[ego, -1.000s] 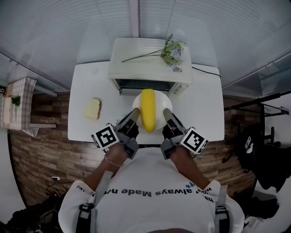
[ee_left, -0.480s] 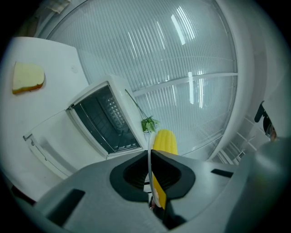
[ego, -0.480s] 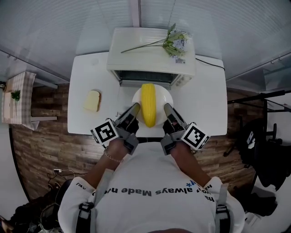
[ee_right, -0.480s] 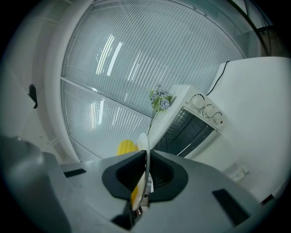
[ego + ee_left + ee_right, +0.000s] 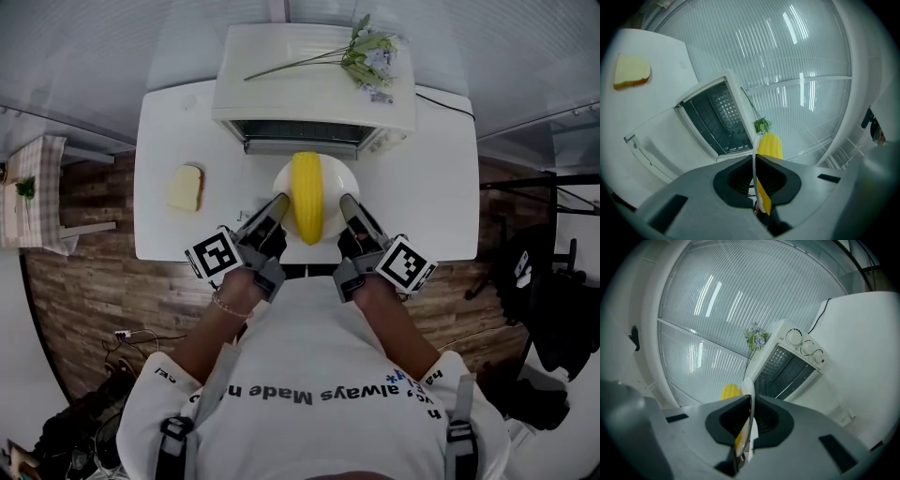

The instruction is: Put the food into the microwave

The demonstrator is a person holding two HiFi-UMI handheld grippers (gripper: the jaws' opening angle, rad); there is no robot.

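Observation:
A white plate carrying a yellow corn cob sits just in front of the white microwave, whose door hangs open. My left gripper is shut on the plate's left rim. On the opposite rim, my right gripper is shut too. The corn cob shows beyond the left jaws, and the corn cob peeks past the right ones. The dark microwave cavity lies ahead of the left gripper, and the same cavity lies ahead of the right.
A slice of bread lies on the white table to the left of the plate. A flower sprig rests on top of the microwave. The lowered door juts toward me. Control knobs are on the microwave's right side.
The whole scene has slid upward in the head view as the camera shifted. Both grippers keep the same hold on the plate in front of the microwave.

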